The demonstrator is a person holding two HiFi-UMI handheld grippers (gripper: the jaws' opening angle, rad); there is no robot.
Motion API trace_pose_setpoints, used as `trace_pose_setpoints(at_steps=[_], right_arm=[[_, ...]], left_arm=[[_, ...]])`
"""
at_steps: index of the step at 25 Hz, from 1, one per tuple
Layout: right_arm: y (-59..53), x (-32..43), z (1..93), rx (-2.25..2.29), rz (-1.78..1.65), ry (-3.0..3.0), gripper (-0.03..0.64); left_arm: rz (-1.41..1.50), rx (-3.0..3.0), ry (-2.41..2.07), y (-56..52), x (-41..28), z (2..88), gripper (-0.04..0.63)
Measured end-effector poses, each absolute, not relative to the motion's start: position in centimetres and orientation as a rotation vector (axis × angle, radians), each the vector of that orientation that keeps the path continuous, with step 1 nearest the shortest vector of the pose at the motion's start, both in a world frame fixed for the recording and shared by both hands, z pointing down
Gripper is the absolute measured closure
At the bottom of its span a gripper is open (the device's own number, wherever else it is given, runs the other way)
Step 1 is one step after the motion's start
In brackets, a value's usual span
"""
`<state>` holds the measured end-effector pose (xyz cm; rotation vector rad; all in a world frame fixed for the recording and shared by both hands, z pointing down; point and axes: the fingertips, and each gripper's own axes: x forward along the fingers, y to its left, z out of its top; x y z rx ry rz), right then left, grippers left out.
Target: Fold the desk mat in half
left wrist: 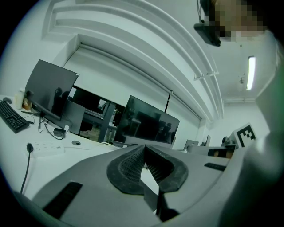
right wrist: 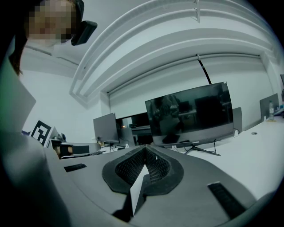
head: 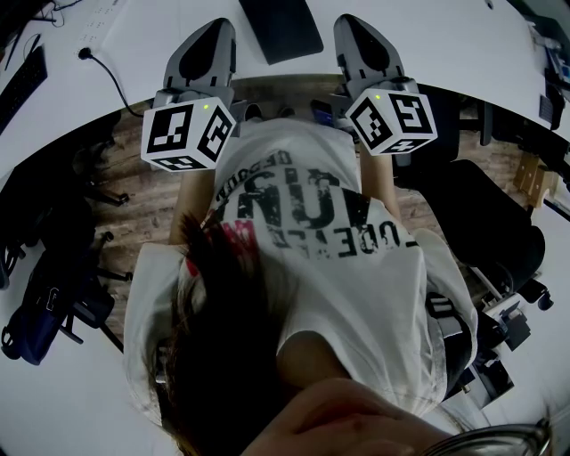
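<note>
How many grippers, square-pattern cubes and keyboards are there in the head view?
grippers: 2, the left gripper and the right gripper
marker cubes: 2
keyboard: 1
total: 5

White desk [head: 427,36], black-and-white marker cubes [head: 187,134]

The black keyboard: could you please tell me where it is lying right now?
The black keyboard lies on the white desk at the far left edge of the left gripper view, just left of the nearest dark monitor.
</note>
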<state>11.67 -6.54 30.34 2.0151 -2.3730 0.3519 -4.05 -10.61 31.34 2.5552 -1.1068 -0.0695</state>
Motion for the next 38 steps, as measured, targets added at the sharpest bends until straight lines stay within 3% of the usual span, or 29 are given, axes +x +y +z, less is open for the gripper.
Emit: trace_pose_setpoints(at_steps=[38], right_arm=[[-7.6,11.3,30.8,1.999,0.354,-2.352,0.617]], left_arm=[[-0.068,2.544,-1.082,-11.7,-4.1,31.9,0.594]])
